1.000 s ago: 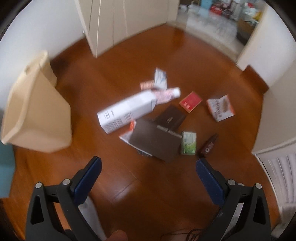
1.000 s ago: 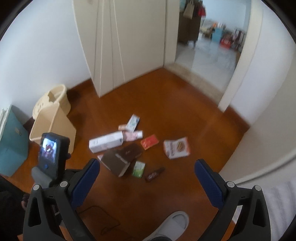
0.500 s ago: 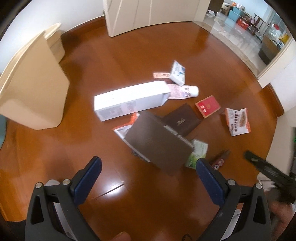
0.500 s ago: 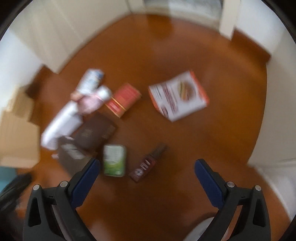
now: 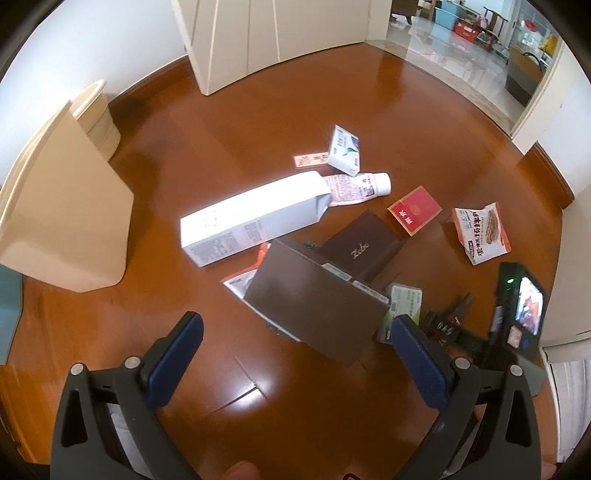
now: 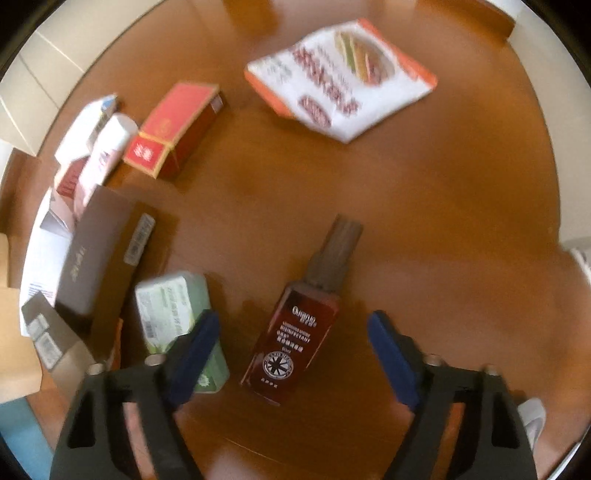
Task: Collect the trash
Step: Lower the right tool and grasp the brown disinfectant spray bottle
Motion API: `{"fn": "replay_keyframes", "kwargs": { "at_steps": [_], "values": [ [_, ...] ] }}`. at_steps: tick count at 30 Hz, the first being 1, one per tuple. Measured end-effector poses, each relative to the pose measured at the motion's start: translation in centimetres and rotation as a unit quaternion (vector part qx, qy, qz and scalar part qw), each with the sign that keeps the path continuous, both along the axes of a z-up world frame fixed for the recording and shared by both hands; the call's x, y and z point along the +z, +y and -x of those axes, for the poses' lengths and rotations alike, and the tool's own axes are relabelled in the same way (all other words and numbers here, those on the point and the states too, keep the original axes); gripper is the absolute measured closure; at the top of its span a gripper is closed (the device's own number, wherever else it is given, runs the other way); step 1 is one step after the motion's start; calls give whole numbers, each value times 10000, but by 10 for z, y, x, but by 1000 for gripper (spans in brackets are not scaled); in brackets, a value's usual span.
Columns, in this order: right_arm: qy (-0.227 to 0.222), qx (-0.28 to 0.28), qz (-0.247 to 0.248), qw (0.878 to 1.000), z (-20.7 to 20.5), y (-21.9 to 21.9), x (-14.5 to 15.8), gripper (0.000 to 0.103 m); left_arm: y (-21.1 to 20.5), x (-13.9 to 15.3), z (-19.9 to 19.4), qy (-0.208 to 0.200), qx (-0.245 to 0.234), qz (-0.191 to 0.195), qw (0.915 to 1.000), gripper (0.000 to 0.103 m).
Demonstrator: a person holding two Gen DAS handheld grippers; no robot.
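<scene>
Brown bottle [image 6: 295, 325], between wide-open right claw [image 6: 291, 350]

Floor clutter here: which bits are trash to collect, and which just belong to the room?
Trash to collect:
dark brown spray bottle
green soap box
red carton
orange-and-white snack bag
long white carton

Room things:
beige plastic bin
white cupboard doors

Both tools share one build. The left gripper [image 5: 293, 349] has a dark grey plastic frame with triangular cut-outs, round silver screws on top of each arm, and long blue pads [image 5: 176, 357] lining its fingers. A fingertip [image 5: 241, 474] of bare skin shows at the bottom edge. The right gripper [image 6: 293, 352] has the same frame, screws and blue pads [image 6: 392, 361].
</scene>
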State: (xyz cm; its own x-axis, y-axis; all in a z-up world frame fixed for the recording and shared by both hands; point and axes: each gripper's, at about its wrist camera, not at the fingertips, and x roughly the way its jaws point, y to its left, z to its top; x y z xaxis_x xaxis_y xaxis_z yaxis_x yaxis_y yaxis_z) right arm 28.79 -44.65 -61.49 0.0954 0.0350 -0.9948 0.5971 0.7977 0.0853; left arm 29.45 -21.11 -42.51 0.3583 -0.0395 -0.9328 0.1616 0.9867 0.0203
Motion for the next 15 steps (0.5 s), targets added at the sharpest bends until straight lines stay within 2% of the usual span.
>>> {"fn": "replay_keyframes", "kwargs": {
  "at_steps": [2,7,11,15],
  "values": [
    [-56,112,127,9998,-1,4,0,55,-6,-6,0,62,-33,4,10000,0],
    [-173,448,268,9985,8,1,6,71,-26,-14,7,86,-300,89,9995,0],
    [-450,391,426,9973,29,-31,30,71,-70,-29,17,38,-1096,53,9940,0],
    [-758,233,916,9926,53,-77,62,71,-116,-50,24,11,-1643,49,9864,0]
  ]
}}
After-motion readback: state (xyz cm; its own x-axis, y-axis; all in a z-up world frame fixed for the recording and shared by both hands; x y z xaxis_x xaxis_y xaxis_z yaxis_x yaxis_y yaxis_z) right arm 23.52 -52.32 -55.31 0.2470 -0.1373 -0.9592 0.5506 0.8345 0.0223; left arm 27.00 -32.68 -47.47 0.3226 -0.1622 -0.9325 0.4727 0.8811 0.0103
